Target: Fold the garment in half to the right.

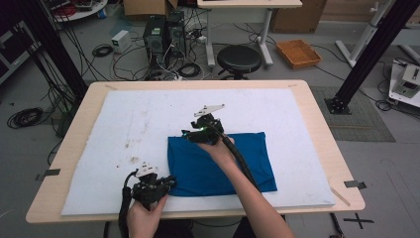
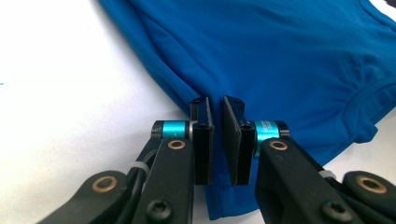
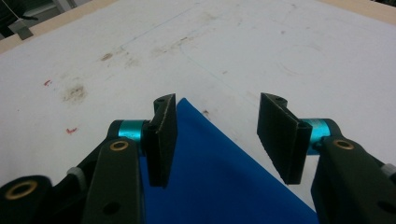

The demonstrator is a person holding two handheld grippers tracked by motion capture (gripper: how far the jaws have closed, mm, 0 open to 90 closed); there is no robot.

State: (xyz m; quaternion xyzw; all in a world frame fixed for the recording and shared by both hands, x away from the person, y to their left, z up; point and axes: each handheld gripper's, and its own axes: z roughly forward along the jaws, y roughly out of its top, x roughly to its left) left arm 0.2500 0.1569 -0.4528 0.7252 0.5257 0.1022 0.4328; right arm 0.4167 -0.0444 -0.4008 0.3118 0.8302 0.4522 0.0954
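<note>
Left gripper [image 1: 166,184] clenched on blue shirt [image 1: 218,166] near-left corner; right gripper [image 1: 198,135] released, jaws straddling far-left corner; shirt long axis left-right.

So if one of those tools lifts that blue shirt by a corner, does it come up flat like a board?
Probably not. The blue shirt lies folded flat with soft creases near the left tool, so it looks thin and floppy; a lifted corner would likely drape and the fold fall open. It seems light. Pushed across the white mat, it would probably bunch up rather than slide whole.
</note>
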